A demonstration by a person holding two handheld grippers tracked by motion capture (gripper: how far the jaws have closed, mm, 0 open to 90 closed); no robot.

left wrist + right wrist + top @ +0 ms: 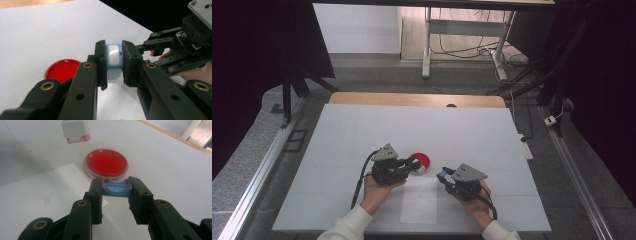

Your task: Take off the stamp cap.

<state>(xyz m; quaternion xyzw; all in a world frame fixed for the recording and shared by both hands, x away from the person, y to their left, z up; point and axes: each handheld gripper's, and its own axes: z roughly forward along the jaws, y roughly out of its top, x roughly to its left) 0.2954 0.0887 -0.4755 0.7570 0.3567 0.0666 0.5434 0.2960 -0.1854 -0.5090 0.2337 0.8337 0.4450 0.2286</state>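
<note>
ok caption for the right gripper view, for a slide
Right gripper shut on a small blue piece, just in front of a red dish on the white table.

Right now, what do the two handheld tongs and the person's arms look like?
Both the left tongs and the right tongs are black, each topped by a grey three-cornered plate and trailing a black cable. Up close, the linked arms show brass-coloured pivot rings, ending in flat black pads. The person wears white sleeves.
</note>
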